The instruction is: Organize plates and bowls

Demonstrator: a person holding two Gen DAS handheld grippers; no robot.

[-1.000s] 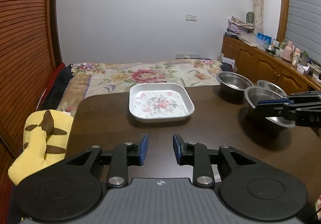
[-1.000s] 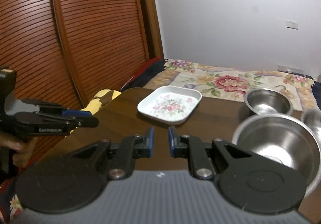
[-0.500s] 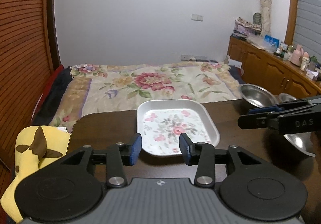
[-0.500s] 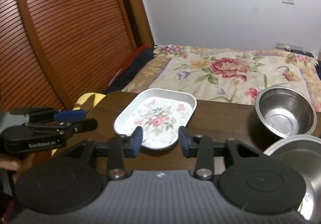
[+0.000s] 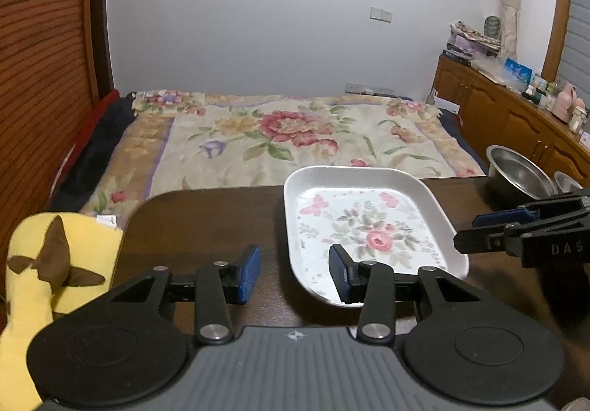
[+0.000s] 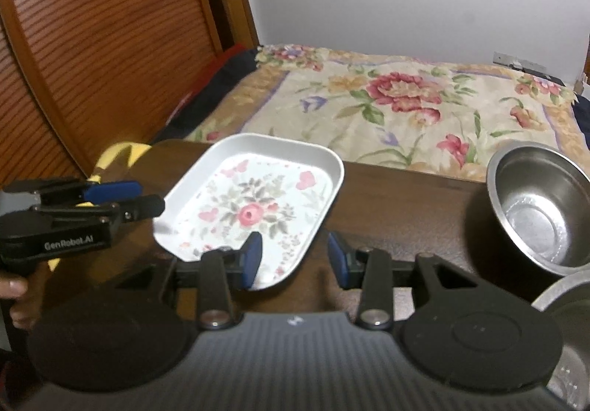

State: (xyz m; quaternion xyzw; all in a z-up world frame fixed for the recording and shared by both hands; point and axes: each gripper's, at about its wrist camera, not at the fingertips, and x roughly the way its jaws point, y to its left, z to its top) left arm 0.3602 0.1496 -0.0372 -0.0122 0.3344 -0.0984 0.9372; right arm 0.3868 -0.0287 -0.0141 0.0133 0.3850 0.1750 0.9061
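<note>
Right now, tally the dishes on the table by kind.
floral plate: 1
steel bowls: 3, namely the deep bowl, the large bowl at the near right edge, and the small bowl, only a sliver in the left wrist view
Total: 4

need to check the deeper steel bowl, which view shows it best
The right wrist view: the steel bowl shows its whole rim and inside there. The left wrist view catches it only small at the right edge.
</note>
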